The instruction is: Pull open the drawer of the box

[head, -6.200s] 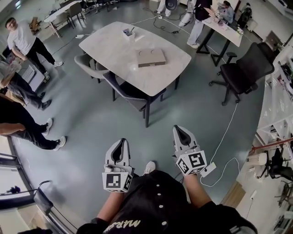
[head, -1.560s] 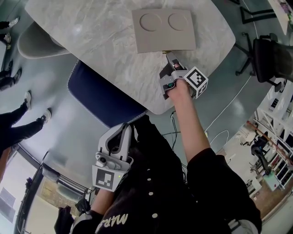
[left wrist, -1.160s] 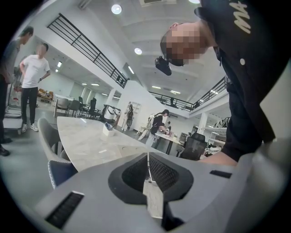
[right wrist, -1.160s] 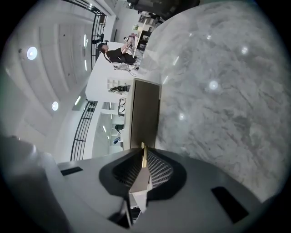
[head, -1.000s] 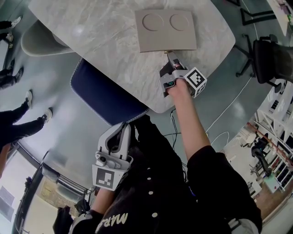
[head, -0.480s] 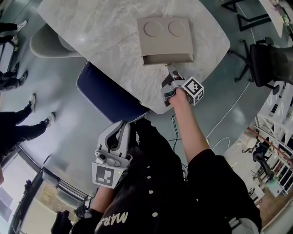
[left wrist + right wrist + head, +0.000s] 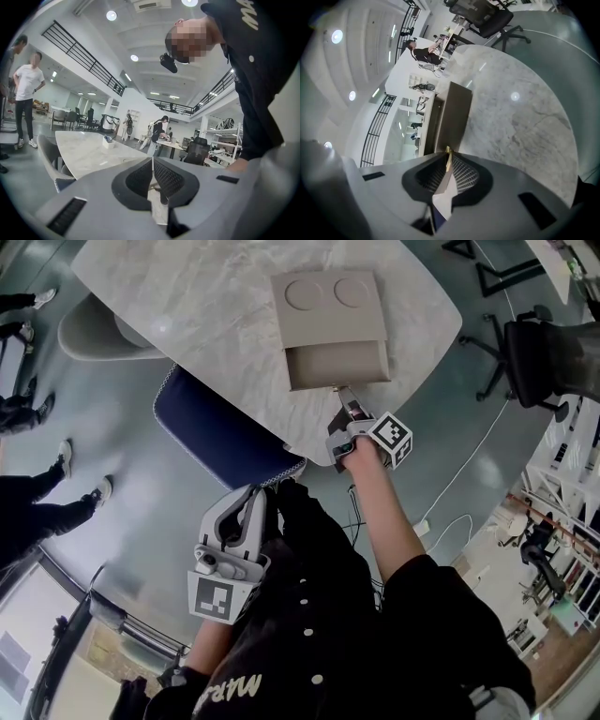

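Tan box (image 7: 326, 298) sits on the marble table (image 7: 187, 296) in the head view, its drawer (image 7: 336, 364) slid out toward the right gripper (image 7: 345, 401); the left gripper (image 7: 249, 507) hangs low. Left gripper view: its 2 jaws are pressed together on nothing. Right gripper view: 2 jaws pinch the drawer's small tab (image 7: 447, 155).

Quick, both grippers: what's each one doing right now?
Left gripper: jaws shut, holding nothing.
Right gripper: jaws shut on the pull tab of the drawer.

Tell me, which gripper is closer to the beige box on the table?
Right. The right gripper is at the drawer of the box, jaws closed on its pull tab; the left gripper hangs off the table, by the person's waist.
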Available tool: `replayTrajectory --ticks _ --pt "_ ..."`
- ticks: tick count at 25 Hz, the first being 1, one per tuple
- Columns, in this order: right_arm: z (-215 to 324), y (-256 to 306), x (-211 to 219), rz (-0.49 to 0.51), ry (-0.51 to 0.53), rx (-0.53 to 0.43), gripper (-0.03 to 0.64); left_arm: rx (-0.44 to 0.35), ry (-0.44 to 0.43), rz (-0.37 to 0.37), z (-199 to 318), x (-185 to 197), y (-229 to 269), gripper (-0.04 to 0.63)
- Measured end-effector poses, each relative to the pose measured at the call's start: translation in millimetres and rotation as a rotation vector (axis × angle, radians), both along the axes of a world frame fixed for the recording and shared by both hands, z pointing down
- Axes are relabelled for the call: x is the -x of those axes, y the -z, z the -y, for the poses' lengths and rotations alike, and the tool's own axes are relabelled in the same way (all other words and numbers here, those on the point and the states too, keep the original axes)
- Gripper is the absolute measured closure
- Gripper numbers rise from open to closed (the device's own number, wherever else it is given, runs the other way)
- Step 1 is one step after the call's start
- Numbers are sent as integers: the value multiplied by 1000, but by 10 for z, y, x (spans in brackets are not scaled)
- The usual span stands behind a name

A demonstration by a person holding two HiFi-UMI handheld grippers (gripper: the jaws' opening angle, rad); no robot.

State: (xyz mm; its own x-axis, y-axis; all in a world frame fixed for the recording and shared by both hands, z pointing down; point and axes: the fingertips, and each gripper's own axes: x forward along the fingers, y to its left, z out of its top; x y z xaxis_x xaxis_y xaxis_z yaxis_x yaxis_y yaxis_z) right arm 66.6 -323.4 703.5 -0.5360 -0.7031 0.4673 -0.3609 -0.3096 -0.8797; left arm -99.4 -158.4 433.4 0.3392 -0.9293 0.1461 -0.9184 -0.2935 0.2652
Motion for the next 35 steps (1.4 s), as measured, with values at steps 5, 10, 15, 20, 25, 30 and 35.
replayTrajectory --ticks 5,10,15,20,25,30,35 --pt "-151 5 -72 -8 -5 3 589 17 -19 -4 -84 -23 -36 574" --pt "-292 1 -127 -11 -3 9 588 3 -30 -8 -117 -26 -25 574" --pt "-442 23 -183 -12 7 15 588 58 -49 2 -258 -55 -101 575" --pt "-503 -14 -211 -12 9 21 588 20 -41 -14 -204 -20 -64 574" --pt "-550 -21 -257 -11 11 24 588 18 -40 -24 -216 -30 -45 574" --pt "-586 -11 -278 -9 12 27 588 15 -41 -29 -233 -44 -38 574" --pt "-622 -15 -277 -7 15 31 588 14 -44 -28 -229 -61 -41 574"
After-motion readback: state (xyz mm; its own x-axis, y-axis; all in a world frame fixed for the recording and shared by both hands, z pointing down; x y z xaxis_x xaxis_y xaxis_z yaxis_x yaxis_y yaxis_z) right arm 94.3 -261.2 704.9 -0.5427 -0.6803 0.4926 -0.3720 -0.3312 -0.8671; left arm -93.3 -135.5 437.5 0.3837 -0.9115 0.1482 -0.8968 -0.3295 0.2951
